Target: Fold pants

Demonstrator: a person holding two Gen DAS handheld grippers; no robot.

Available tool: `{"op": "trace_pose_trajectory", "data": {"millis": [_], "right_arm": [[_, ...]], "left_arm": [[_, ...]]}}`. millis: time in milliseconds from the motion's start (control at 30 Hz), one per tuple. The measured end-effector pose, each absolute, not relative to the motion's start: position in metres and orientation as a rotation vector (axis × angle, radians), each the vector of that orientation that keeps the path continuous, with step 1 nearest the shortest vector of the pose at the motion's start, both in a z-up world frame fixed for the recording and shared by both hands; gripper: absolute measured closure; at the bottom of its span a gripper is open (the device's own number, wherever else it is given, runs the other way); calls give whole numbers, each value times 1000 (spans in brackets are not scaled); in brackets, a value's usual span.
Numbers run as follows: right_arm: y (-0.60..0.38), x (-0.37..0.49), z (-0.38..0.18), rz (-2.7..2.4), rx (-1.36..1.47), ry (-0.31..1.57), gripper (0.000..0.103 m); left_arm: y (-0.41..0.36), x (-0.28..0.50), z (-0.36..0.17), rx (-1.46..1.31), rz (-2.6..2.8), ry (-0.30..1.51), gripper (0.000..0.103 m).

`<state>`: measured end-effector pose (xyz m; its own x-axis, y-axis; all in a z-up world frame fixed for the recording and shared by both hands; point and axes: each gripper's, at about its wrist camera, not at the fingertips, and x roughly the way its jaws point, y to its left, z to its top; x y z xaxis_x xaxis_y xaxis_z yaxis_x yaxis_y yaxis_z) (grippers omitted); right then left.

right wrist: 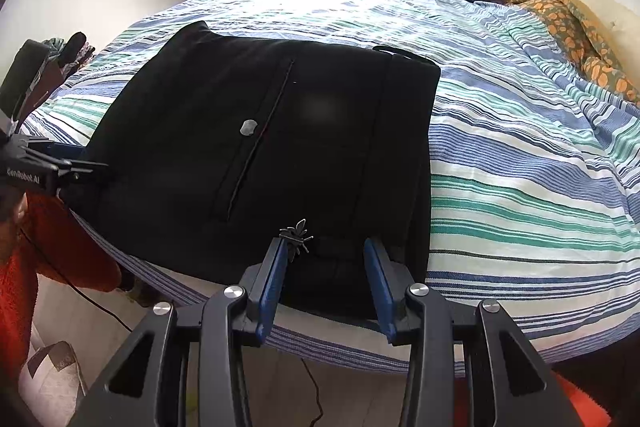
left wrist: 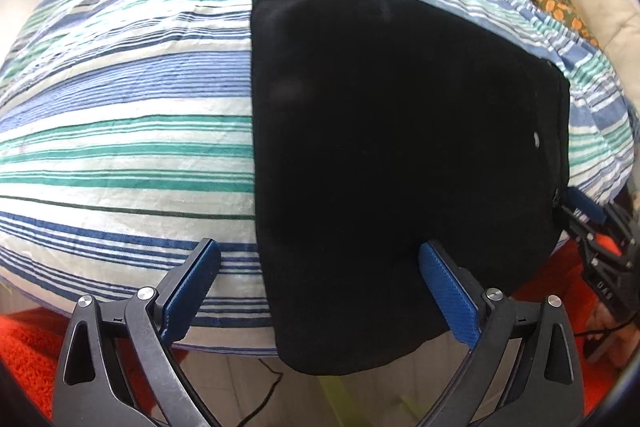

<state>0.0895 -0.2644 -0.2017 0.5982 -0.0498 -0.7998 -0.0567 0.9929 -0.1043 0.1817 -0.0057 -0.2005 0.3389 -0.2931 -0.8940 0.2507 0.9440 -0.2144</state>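
Looking along our left gripper [left wrist: 316,255], we see its jaws spread wide, holding nothing, at the pants' [left wrist: 400,131] near edge on the striped bed [left wrist: 120,131]. From our right gripper [right wrist: 326,247], the jaws pinch a bunched fold of the pants [right wrist: 260,131] at the bed's [right wrist: 520,187] edge.

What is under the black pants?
The black pants lie on a striped bedspread, which shows all around them. The part right beneath is covered, so anything hidden there cannot be seen.
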Motion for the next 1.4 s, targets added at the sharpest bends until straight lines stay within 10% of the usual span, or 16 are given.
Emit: {"op": "trace_pose_trajectory", "data": {"millis": [300, 633, 1400], "right_arm": [[-267, 89, -201, 35, -111, 933, 62], [-269, 86, -202, 53, -103, 923, 61], [-271, 90, -203, 47, -88, 930, 61]], "left_arm": [[-20, 261, -140, 74, -335, 1060, 4], [-23, 345, -197, 35, -65, 1203, 7], [14, 345, -171, 38, -36, 1101, 9]]}}
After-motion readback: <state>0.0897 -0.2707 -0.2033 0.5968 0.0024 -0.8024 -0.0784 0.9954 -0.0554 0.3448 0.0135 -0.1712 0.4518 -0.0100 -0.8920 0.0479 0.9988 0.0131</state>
